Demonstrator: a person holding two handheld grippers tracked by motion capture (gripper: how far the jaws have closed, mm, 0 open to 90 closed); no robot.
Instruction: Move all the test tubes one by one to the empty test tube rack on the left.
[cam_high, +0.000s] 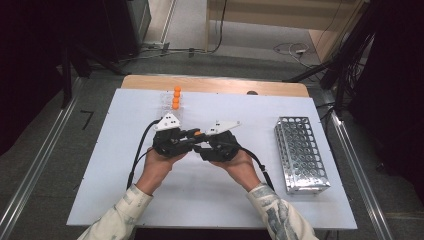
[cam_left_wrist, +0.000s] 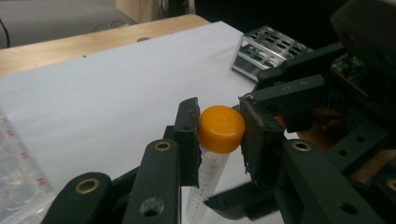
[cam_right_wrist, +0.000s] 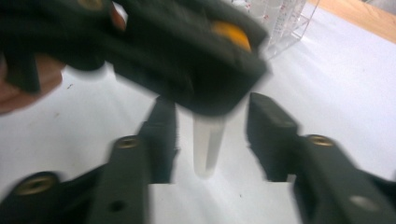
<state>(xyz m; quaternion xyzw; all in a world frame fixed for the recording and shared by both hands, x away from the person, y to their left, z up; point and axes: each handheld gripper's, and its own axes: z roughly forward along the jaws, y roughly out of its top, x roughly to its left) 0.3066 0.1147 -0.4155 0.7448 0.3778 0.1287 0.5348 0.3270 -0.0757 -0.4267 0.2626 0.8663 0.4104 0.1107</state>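
Note:
A clear graduated tube (cam_left_wrist: 208, 184) with an orange cap (cam_left_wrist: 222, 128) hangs upright above the white table top. My left gripper (cam_left_wrist: 218, 133) is shut on the cap, one pad on each side. In the right gripper view the tube's body (cam_right_wrist: 208, 144) stands between the jaws of my right gripper (cam_right_wrist: 212, 123), which is open, with a gap on both sides. The left gripper (cam_right_wrist: 187, 56) looms blurred above it. In the high view both grippers meet at the table's middle, left gripper (cam_high: 194, 136) against right gripper (cam_high: 204, 145), with the cap (cam_high: 198, 133) between them.
A clear plastic rack (cam_high: 172, 106) with orange-capped tubes (cam_high: 176, 97) stands at the back centre. A metal perforated rack (cam_high: 301, 152) lies at the right. The white board (cam_high: 125, 175) covers a wooden table (cam_high: 210, 84). Cables trail from both grippers.

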